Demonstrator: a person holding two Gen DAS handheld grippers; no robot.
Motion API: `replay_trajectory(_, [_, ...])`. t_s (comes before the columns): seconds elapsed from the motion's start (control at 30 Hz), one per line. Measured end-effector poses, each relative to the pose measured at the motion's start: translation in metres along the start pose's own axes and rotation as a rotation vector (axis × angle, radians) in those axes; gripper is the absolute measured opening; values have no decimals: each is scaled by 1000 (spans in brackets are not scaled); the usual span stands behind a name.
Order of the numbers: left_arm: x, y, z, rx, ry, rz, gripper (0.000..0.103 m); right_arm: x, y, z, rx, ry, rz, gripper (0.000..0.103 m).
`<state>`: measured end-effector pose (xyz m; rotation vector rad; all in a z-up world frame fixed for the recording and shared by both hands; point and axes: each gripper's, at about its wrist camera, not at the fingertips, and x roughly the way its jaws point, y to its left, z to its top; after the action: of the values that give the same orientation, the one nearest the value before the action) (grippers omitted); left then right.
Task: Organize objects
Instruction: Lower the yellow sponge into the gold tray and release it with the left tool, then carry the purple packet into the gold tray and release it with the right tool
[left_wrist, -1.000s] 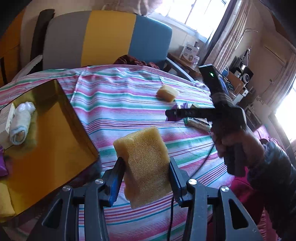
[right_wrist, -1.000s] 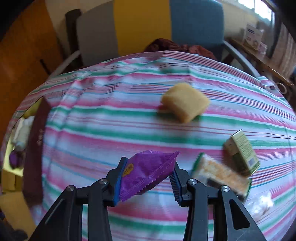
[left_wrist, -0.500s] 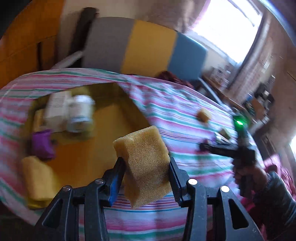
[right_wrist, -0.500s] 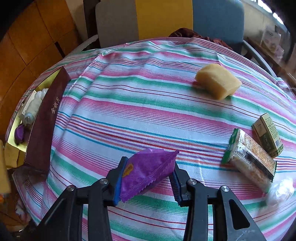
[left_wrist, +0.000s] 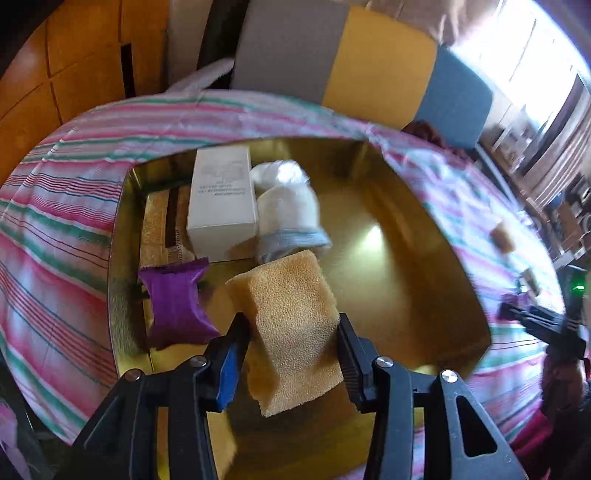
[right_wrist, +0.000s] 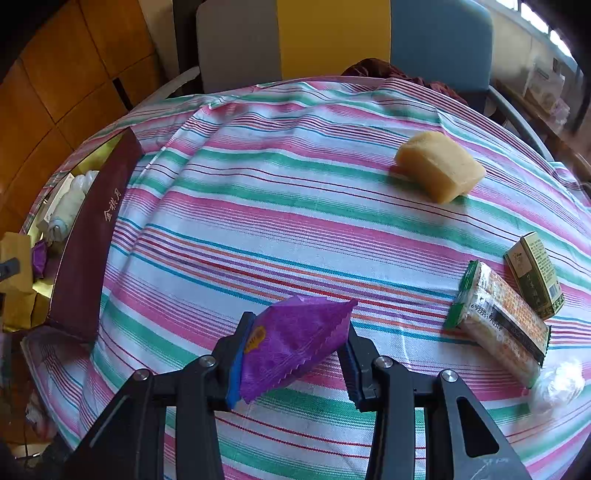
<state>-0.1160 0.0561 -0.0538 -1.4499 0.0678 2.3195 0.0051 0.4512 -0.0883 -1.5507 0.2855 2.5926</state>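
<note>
The left gripper is clamped on a yellow sponge, held over the gold box. In the box sit a white carton, a white rolled cloth and a purple packet. The right gripper squeezes another purple snack bag above the striped tablecloth. A second sponge, a cracker pack and what may be a small green carton lie on the cloth

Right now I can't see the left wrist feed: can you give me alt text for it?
The left gripper is clamped on a yellow sponge, held over the open gold-lined box. Inside the box lie a purple snack packet, a white carton and a rolled white cloth. The box sits on a striped tablecloth.
</note>
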Motion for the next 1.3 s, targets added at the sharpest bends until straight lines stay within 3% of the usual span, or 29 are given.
replay_trajectory(0.07, [15, 3, 8, 24, 41, 27, 47, 0, 1, 0, -2, 0, -1, 43])
replay_trajectory(0.27, [30, 13, 22, 11, 57, 113, 53, 0, 1, 0, -5, 1, -2, 43])
replay_trajectory(0.4, [20, 14, 20, 8, 15, 67, 77, 0, 2, 0, -5, 0, -3, 43])
replay_trajectory(0.43, [17, 15, 19, 6, 7, 60, 78, 0, 2, 0, -4, 0, -3, 43])
replay_trajectory(0.53, [6, 17, 16, -14, -12, 55, 78, 0, 2, 0, -5, 0, -3, 43])
replay_trajectory(0.67, [-23, 13, 5, -26, -101, 85, 78, 1, 3, -1, -14, -2, -9, 43])
replay_trajectory(0.87, [-62, -11, -19, 12, -238, 188, 78, 1, 6, -2, -25, -7, -23, 43])
replay_trajectory(1.07, [-85, -24, -40, -14, -300, 179, 78, -5, 9, 2, -15, -22, -39, 43])
replay_trajectory(1.3, [-92, -20, -51, -39, -312, 159, 78, -46, 51, 20, -13, -129, 108, 43])
